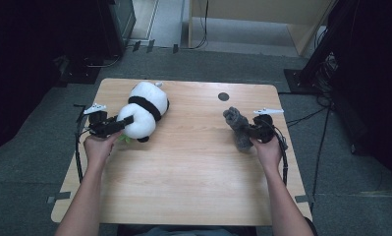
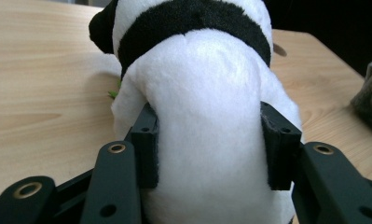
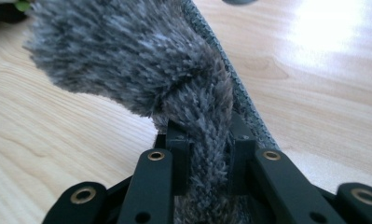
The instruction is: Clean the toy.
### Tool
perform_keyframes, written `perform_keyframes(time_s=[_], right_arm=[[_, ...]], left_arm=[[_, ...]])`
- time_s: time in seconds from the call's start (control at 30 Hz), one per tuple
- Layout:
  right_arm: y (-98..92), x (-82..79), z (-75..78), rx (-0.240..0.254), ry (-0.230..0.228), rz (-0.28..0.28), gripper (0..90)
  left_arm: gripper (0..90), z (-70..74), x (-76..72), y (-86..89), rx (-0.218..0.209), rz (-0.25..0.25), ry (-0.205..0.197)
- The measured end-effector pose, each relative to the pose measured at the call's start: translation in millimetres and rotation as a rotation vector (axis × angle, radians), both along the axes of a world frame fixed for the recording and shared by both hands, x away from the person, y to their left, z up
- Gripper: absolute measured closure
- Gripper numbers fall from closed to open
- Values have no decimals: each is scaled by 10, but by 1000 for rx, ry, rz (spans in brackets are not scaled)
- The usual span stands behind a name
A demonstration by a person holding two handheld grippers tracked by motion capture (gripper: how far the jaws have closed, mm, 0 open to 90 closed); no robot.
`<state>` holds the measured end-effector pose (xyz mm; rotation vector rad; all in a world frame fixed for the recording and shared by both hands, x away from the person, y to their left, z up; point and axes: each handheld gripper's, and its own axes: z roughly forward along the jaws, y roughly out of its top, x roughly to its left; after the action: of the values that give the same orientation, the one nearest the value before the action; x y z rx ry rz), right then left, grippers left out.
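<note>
Two soft toys occupy us: a plump white panda plush (image 1: 143,114) with a black band lies near the far left corner of the pale wooden surface (image 1: 193,172), and a shaggy grey furry toy (image 1: 238,129) sits by the right edge. Our left hand-held gripper (image 1: 126,121), held level from the left edge, clasps the panda's smooth rounded body. Our right hand-held gripper (image 1: 248,132), angled inward, pinches a narrow fold of grey fur.

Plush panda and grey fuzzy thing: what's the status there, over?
Left tongs clamped on the white-and-black plush panda. Right tongs pinching the grey fuzzy cloth. Wooden table between them bare, nothing blocking.
</note>
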<state>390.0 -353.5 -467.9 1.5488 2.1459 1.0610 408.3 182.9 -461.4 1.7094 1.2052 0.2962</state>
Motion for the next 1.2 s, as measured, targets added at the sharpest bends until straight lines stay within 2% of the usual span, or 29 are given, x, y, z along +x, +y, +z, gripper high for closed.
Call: perform_keyframes(time_s=[0.03, 0.1, 0.23, 0.3, 0.37, 0.43, 0.6, 0.8, 0.9, 1.0, 1.1, 1.2], right_arm=[[-12, 19, -32, -3, 5, -1, 764], [-33, 50, -92, -4, 12, -7, 760], [-78, 94, -188, -5, 17, -15, 729], [-93, 101, -215, -18, 11, -17, 675], [-107, 103, -232, -36, 0, -14, 643], [-119, 106, -233, -32, 5, -20, 610], [-105, 97, -205, -19, 4, -10, 545], [-57, 77, -146, -19, -28, 9, 455], [-49, 63, -112, -19, -39, 14, 425], [-43, 47, -87, -24, -46, 14, 417], [-42, 32, -62, -22, -47, 19, 416], [-36, 12, -35, -15, -48, 22, 416]], left_arm=[[495, -9, -1, -14, 27, -6, -10], [466, -25, 4, -25, 37, -12, -14], [401, -44, 13, 7, 32, -25, -16], [362, -52, 20, 22, 24, -26, -15], [329, -51, 19, 12, 25, -27, -19], [265, -47, 15, -5, 46, -27, -31], [202, -25, 6, -18, 67, -42, -26], [175, 54, 9, -35, 104, -35, -5], [174, 90, 0, -39, 112, -35, -11], [178, 131, 0, -21, 100, -16, -14], [185, 179, 1, 4, 102, 26, -2], [183, 238, -31, 39, 87, -1, -4]])
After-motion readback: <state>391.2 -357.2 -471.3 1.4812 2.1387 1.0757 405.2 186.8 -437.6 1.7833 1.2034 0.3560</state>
